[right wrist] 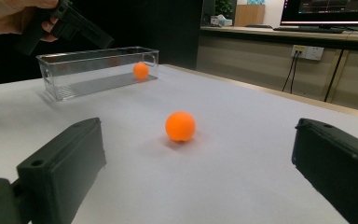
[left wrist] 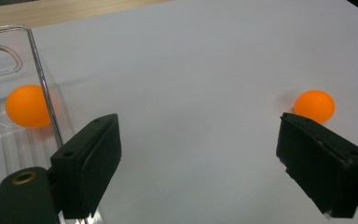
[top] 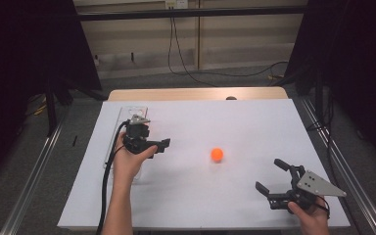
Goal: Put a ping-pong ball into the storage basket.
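One orange ball (right wrist: 141, 70) already lies inside the clear plastic box (right wrist: 98, 70) at the left of the white table (top: 200, 196), w/ the left claw (top: 160, 145) hovering just beside the box, released and empty. The second orange ball (top: 217, 154) sits loose on the table well apart from the box, btwn the two claws. The right claw (top: 271, 177), also released and holding nothing, waits beyond that ball from the box — so, judging by the scene, approx. half the job is done.

Grey carpet floor (top: 39, 161), black curtains (top: 24, 58), wall socket (right wrist: 307, 52).
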The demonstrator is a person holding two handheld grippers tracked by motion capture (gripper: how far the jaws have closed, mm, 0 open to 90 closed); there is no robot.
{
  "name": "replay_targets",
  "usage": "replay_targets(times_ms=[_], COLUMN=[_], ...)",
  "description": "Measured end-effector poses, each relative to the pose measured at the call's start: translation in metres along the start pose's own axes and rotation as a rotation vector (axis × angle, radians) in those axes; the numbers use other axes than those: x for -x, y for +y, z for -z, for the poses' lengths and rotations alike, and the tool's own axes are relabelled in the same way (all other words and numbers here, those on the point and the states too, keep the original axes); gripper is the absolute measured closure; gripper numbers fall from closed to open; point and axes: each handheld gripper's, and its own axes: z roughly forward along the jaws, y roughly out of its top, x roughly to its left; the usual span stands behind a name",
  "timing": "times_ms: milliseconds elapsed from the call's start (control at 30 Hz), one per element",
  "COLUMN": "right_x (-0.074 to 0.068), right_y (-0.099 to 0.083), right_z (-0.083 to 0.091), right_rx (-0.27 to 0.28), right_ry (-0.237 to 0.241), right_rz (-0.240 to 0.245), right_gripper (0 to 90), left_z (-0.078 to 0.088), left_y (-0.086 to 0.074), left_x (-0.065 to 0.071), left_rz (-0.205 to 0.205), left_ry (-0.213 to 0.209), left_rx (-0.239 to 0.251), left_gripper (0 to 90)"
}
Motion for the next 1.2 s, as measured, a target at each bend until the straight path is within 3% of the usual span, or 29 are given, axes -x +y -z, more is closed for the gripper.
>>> replay_targets(times_ms=[1200], right_x=[0.001], right_y=[-0.001], right_z=[0.0], right_rx=[-0.002], right_ry=[0.003], right_rz=[0.003], right_gripper=[1.9], left_z=[-0.022], left_y=[0.006], left_x=[0.026], left_rz=[-0.072], left_ry=[-0.058], left_rx=[-0.008], left_gripper=[12.0])
